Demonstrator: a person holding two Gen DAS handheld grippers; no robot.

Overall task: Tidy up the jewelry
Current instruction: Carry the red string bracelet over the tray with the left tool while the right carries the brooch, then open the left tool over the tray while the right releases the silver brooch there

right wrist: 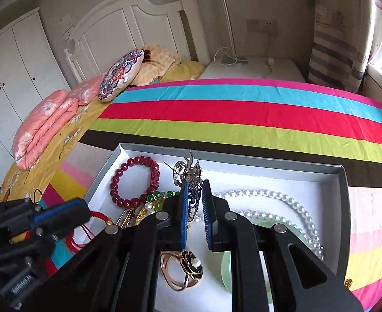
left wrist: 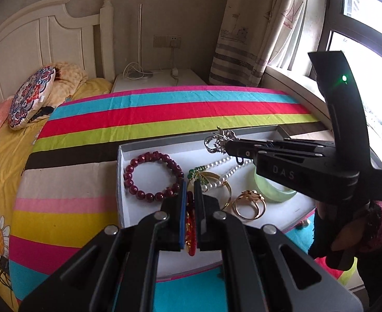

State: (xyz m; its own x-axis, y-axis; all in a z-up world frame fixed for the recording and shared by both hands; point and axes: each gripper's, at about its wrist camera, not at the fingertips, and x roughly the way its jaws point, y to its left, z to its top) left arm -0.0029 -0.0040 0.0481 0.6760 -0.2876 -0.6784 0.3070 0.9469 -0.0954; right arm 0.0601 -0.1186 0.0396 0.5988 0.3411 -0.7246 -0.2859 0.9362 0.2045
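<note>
Only the right wrist view shows the red cord [right wrist: 86, 231] pinched by the left gripper [right wrist: 60, 217]; right gripper [right wrist: 194, 208] clamps a silver brooch [right wrist: 188, 174].

1. The left wrist view looks forward and down along its fingers, close over the near edge of the white box [left wrist: 122, 182], the headboard [left wrist: 34, 39] at 11 o'clock.
2. The right wrist view sits close above the same box [right wrist: 343, 208], facing the headboard [right wrist: 128, 23] at 12 o'clock.
3. Both share the box and the striped bedspread [left wrist: 164, 109].
</note>
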